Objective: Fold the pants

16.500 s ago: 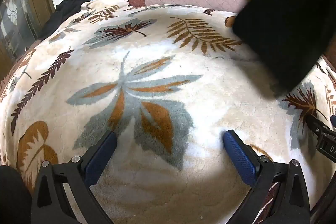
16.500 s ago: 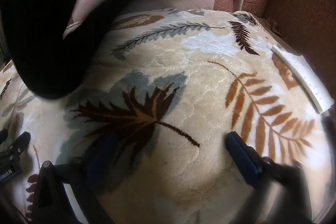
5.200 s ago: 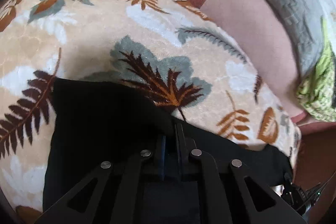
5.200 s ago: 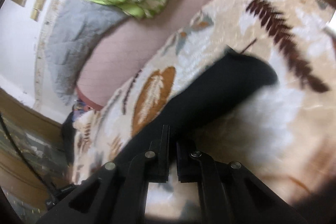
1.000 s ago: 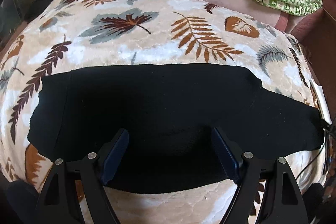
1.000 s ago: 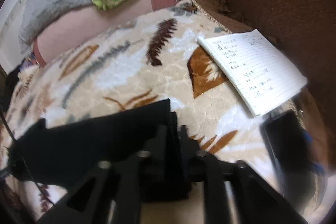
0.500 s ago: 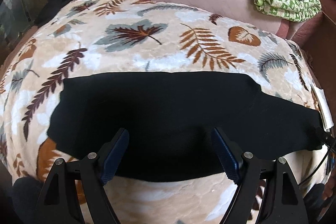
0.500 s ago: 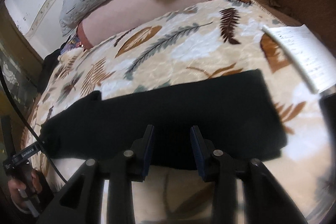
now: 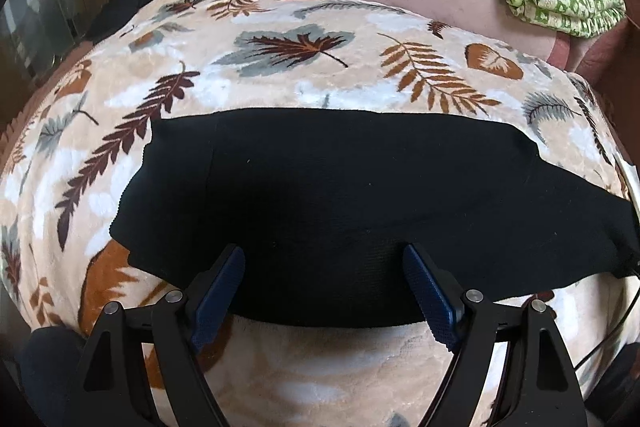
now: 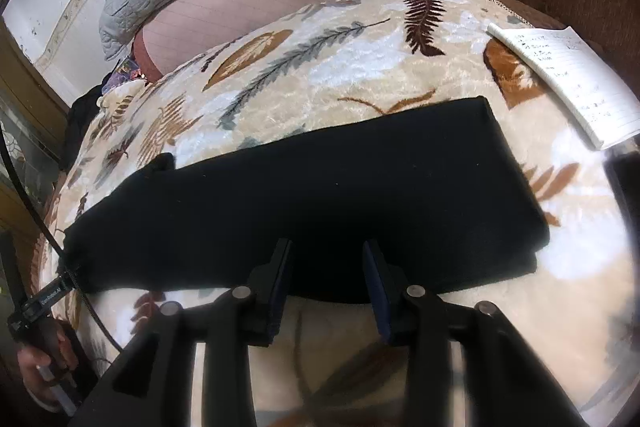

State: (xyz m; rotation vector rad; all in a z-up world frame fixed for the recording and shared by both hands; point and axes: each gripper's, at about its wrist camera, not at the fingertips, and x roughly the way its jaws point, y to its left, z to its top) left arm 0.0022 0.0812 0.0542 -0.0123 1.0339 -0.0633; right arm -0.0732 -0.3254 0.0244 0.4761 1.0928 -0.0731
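Matt black knit cloth is seen in the pants [image 9: 340, 195]; plush, faintly shiny fleece in the blanket [image 9: 280, 75]; lined paper in the notepad [image 10: 568, 79].

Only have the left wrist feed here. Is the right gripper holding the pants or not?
Observer: No. The right gripper has just been opening its jaws. They stand apart over the near edge of the pants, with the pads pressing on nothing.
Operator: Is the right end of the pants tidy?
Observer: Yes. It ends in a straight, squared edge lying flat on the blanket.
Operator: Anything close to that end?
Observer: A lined notebook with handwriting lies on the blanket beyond it, apart from the pants.
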